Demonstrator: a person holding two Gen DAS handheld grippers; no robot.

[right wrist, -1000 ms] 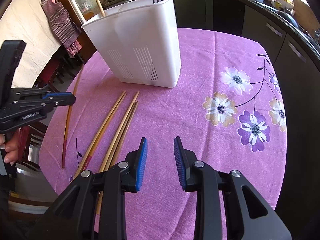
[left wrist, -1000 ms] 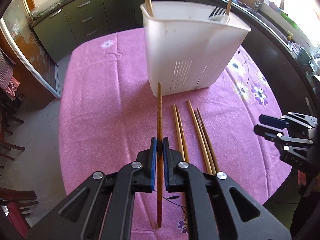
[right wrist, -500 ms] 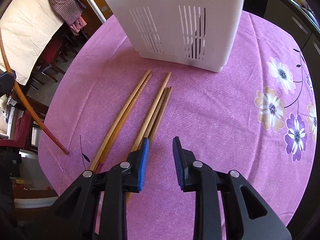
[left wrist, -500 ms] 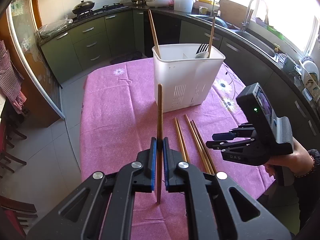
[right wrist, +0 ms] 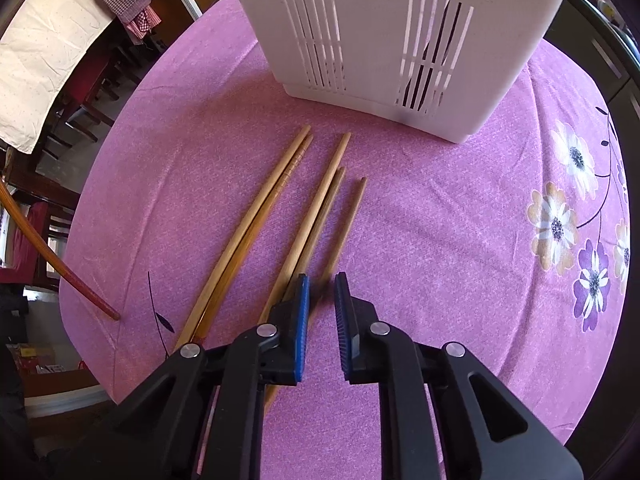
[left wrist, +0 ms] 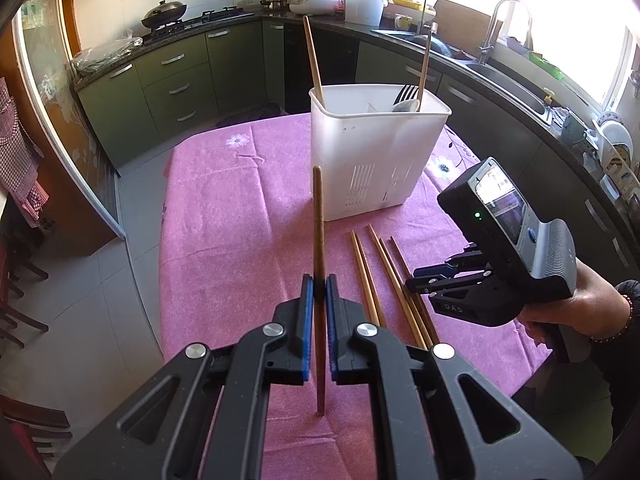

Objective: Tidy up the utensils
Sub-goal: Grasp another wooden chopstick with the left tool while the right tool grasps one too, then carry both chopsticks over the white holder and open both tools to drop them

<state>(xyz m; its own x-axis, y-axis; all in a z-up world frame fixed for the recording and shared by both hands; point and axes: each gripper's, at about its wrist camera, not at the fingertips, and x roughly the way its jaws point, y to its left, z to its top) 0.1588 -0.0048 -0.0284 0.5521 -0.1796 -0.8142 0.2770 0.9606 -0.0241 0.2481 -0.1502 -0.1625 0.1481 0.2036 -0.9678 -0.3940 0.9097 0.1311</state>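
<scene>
My left gripper (left wrist: 319, 286) is shut on a dark brown chopstick (left wrist: 318, 224) and holds it in the air above the pink tablecloth; the chopstick also shows at the left edge of the right wrist view (right wrist: 52, 258). The white utensil caddy (left wrist: 376, 152) stands at the far side with a chopstick, a fork and a spoon in it. Several light wooden chopsticks (right wrist: 308, 208) lie on the cloth in front of the caddy (right wrist: 396, 36). My right gripper (right wrist: 321, 280) is open, low over the rightmost chopsticks, with one thin chopstick (right wrist: 347, 220) running between its jaws. The right gripper also shows in the left wrist view (left wrist: 416, 280).
The table (left wrist: 224, 216) carries a pink flowered cloth (right wrist: 480, 216). Dark green kitchen cabinets (left wrist: 176, 80) and a sink counter (left wrist: 512, 80) curve behind it. Wooden chairs (right wrist: 72, 92) stand to the left. Grey floor tiles (left wrist: 92, 300) lie beside the table.
My left gripper has lifted the dark chopstick higher and drawn back from the caddy. My right gripper has moved forward and down over the lying chopsticks, still open.
</scene>
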